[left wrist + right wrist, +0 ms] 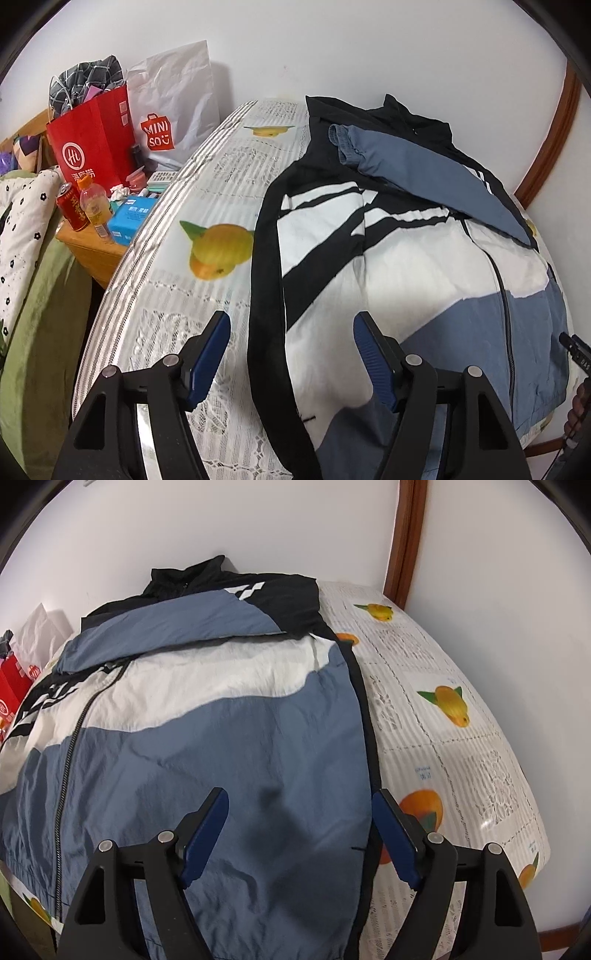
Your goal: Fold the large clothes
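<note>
Both grippers point steeply down over the jacket (207,738), which lies zipped and flat on the fruit-print table cover (177,280) with both sleeves folded across its chest. The left gripper (291,354) has its fingers spread, empty, straddling the jacket's black left edge; the right gripper (300,834) is likewise spread and empty, over the blue panel beside the black right edge. Bare cover lies open outside each edge, while the collar lies close to the white wall (258,524).

Zipped jacket (207,738) flat on fruit-print table cover (461,746), right tool (300,805) spread wide above its hem
</note>
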